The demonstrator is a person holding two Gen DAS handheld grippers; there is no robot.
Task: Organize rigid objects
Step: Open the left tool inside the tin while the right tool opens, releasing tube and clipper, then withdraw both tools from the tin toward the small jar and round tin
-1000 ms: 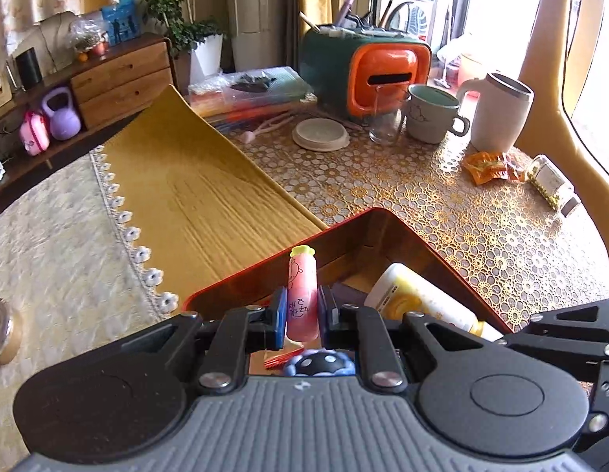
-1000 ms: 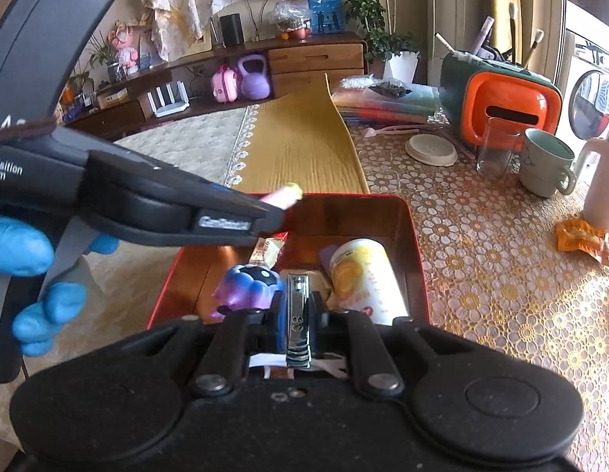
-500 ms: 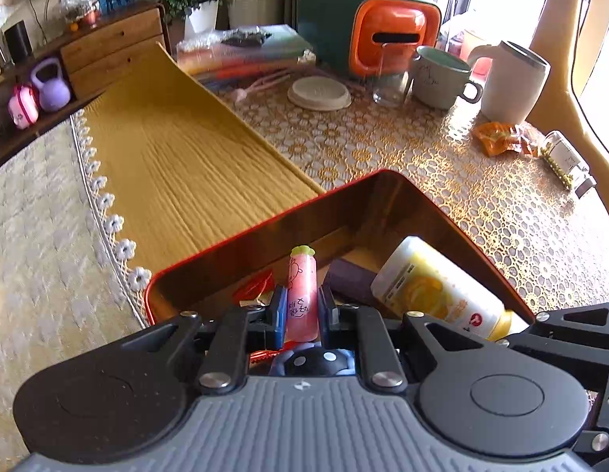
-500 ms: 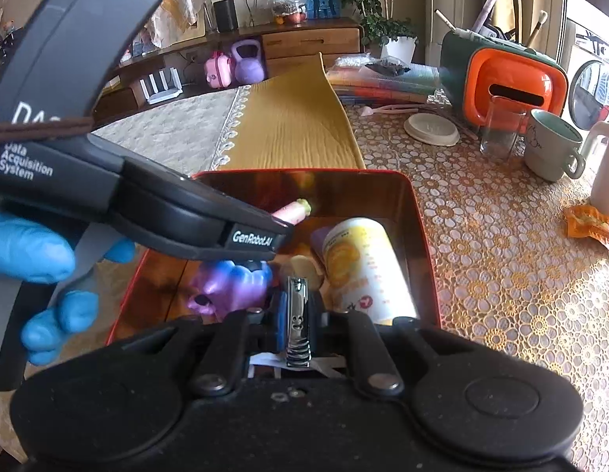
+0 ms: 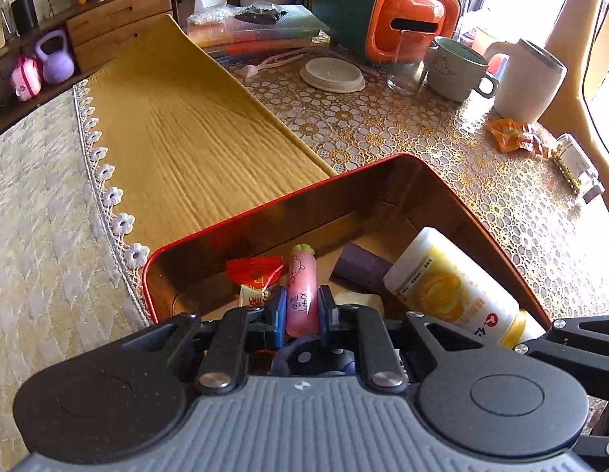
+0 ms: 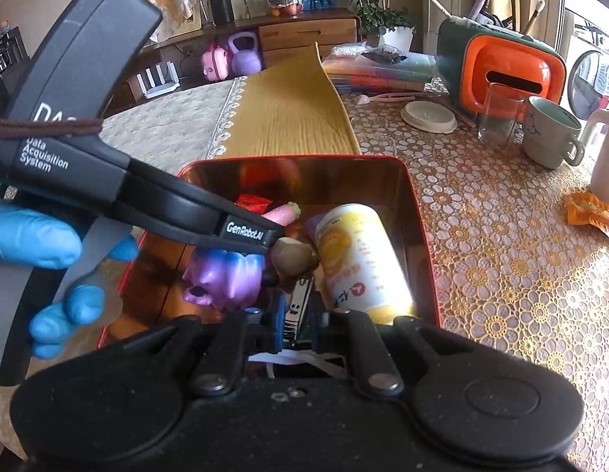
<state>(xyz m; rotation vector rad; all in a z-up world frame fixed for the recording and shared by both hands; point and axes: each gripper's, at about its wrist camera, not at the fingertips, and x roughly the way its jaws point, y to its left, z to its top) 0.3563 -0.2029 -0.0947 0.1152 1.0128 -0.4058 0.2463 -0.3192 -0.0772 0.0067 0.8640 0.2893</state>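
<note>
1. Left wrist view: the left gripper [image 5: 300, 310] is clamped on a pink tube [image 5: 301, 291], its blue pads [image 5: 279, 312] pressing both sides, the tube's capped tip pointing into the red tin [image 5: 241, 212].
2. Inside the tin lie a yellow bottle [image 5: 449, 291] on its side, a dark purple block [image 5: 361, 267] and a red wrapper [image 5: 255, 269].
3. Right wrist view: the right gripper [image 6: 297, 316] has a nail clipper [image 6: 298, 306] between its pads, leaning a little; whether they press it I cannot tell.
4. That view shows the left gripper [image 6: 282, 216] from the side, held by a blue-gloved hand [image 6: 48, 259], reaching across the tin [image 6: 422, 236] with the tube [image 6: 282, 212] just above the contents.
5. A purple toy [image 6: 225, 279] sits low in the tin beside the bottle [image 6: 359, 259].
6. On the table [image 5: 481, 196] beyond stand a mug [image 5: 455, 69], a glass [image 5: 408, 67] and an orange box [image 5: 406, 19].
</note>
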